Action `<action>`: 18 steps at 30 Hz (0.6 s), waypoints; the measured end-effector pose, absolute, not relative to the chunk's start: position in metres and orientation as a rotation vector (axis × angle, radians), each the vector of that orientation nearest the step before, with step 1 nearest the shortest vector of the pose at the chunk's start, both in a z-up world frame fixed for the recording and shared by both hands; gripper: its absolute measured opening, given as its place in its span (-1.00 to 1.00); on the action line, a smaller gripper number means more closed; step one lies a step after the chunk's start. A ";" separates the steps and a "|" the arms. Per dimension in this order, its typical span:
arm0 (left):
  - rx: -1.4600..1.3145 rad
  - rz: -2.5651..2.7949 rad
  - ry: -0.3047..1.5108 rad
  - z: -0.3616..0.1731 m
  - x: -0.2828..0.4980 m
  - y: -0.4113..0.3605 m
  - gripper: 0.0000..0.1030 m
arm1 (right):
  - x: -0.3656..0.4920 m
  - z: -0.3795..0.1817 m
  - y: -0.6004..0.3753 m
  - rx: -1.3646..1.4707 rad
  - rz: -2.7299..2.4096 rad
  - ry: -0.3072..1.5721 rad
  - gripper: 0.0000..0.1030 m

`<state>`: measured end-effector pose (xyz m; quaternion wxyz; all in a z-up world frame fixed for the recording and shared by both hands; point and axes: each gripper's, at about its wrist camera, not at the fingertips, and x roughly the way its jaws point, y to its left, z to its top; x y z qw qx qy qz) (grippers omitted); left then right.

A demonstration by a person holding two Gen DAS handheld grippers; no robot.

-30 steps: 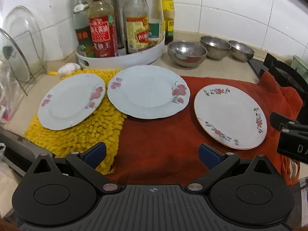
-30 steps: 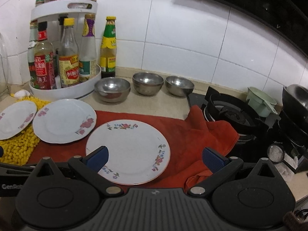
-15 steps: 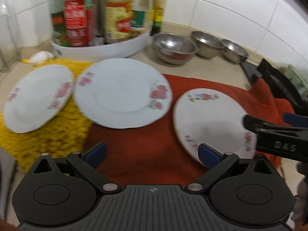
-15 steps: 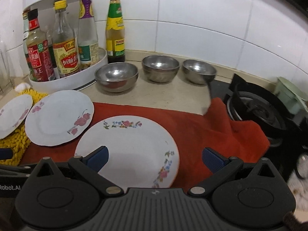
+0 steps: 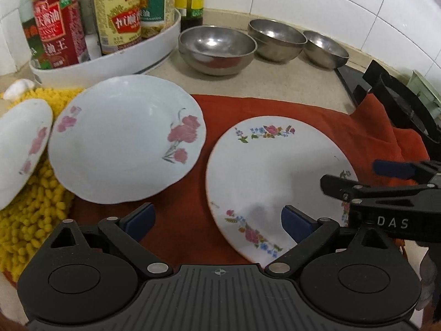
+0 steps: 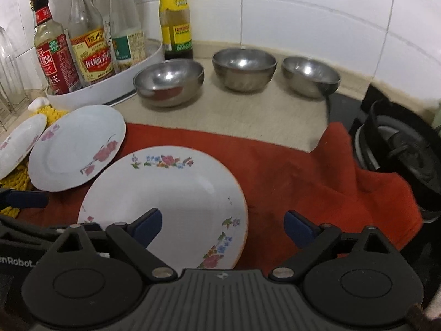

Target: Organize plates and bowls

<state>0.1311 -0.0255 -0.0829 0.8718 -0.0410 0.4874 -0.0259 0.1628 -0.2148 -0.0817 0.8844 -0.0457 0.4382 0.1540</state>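
Observation:
Three white plates lie in a row. A multicoloured-flower plate (image 5: pixel 278 176) (image 6: pixel 171 193) is on the red cloth (image 5: pixel 358 127). A pink-flower plate (image 5: pixel 124 140) (image 6: pixel 74 149) is beside it, and a smaller pink-flower plate (image 5: pixel 19 151) (image 6: pixel 19 143) lies on the yellow mat (image 5: pixel 35 209). Three steel bowls (image 5: pixel 217 47) (image 6: pixel 245 69) stand behind them on the counter. My left gripper (image 5: pixel 217 220) is open and empty over the near-left rim of the multicoloured plate. My right gripper (image 6: pixel 223 227) is open and empty over its near-right rim; it also shows in the left wrist view (image 5: pixel 355 178).
A white round rack (image 5: pixel 110 60) with several sauce bottles (image 6: pixel 91 44) stands at the back left. A black gas stove (image 6: pixel 399 149) is at the right, partly under the red cloth. White tiled wall behind the counter.
Both grippers have moved forward and down toward the multicoloured plate; the left one also swung right. The plates and bowls have not moved.

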 end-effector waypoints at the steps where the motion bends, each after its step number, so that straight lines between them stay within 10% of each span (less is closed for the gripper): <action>1: -0.093 -0.060 1.028 -0.085 0.133 -0.026 0.84 | 0.165 -0.084 -0.216 -0.080 0.345 0.929 0.51; 18: -0.143 -0.117 1.068 -0.092 0.141 -0.041 0.54 | 0.189 -0.095 -0.236 0.027 0.507 1.032 0.13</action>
